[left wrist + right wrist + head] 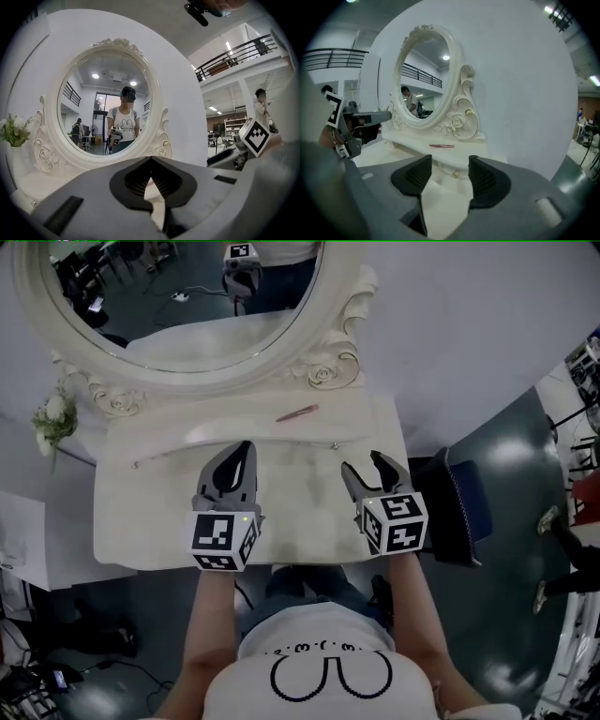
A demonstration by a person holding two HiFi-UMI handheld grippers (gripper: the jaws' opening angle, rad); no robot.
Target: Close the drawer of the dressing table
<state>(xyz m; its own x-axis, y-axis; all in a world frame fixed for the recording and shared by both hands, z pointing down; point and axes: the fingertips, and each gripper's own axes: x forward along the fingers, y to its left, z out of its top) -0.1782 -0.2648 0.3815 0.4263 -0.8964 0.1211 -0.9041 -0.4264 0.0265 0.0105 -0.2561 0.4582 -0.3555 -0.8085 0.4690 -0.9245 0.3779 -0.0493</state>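
Note:
The white dressing table's oval mirror [178,296] stands on a narrow shelf [375,418]. Under the shelf edge runs the drawer front [449,168] with a small knob [335,444] [454,174], and it looks pushed in flush. My left gripper [246,448] [151,159] hovers in front of it, shut and empty, tips touching. To its right, my right gripper [364,465] [450,161] is lifted off the table and stands open with nothing between its pads. It points at the knob from a short distance.
A thin red stick-like item [297,412] [441,146] lies on the shelf. A second knob [136,463] shows at the left. The white tabletop [300,521] spreads below the grippers. White flowers [54,420] stand at the left, and a dark seat [464,512] is at the right.

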